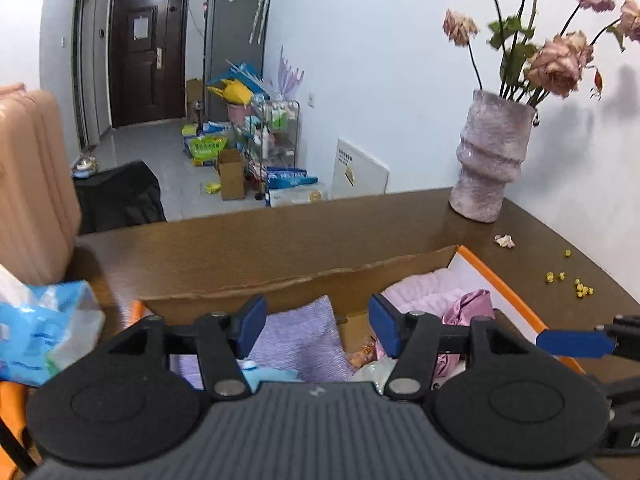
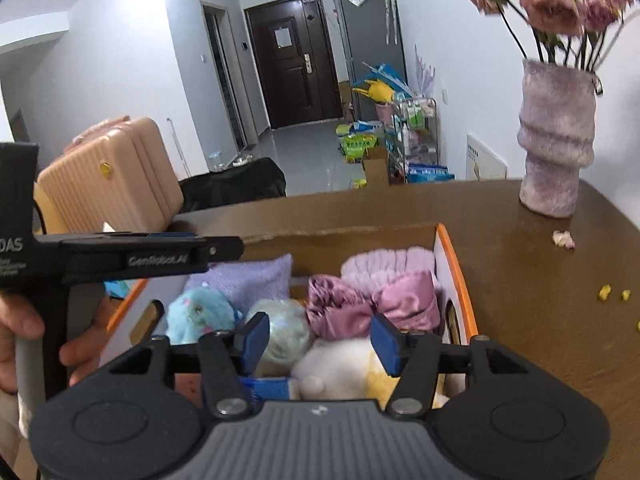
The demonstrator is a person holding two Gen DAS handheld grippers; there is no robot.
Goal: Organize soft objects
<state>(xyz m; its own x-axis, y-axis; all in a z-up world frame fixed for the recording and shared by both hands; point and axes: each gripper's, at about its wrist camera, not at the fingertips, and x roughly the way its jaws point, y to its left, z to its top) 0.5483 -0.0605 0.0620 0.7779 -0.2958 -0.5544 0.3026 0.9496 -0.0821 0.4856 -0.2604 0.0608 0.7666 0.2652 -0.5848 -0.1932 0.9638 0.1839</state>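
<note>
Left wrist view: left gripper (image 1: 318,325) half open and empty above the cardboard box (image 1: 304,280); right wrist view: right gripper (image 2: 320,343) likewise, over the light, compressible, probably slippery satin bundle (image 2: 370,306), best pinched at a fold.

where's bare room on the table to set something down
Bare tabletop lies between the box and the vase, and behind the box's far wall. Crowded: inside the box, and left by the suitcase.

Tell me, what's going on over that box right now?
Left gripper and right gripper: jaws open, empty, above cardboard box. Soft toys and pink satin cloth inside. Nothing in the way.
</note>
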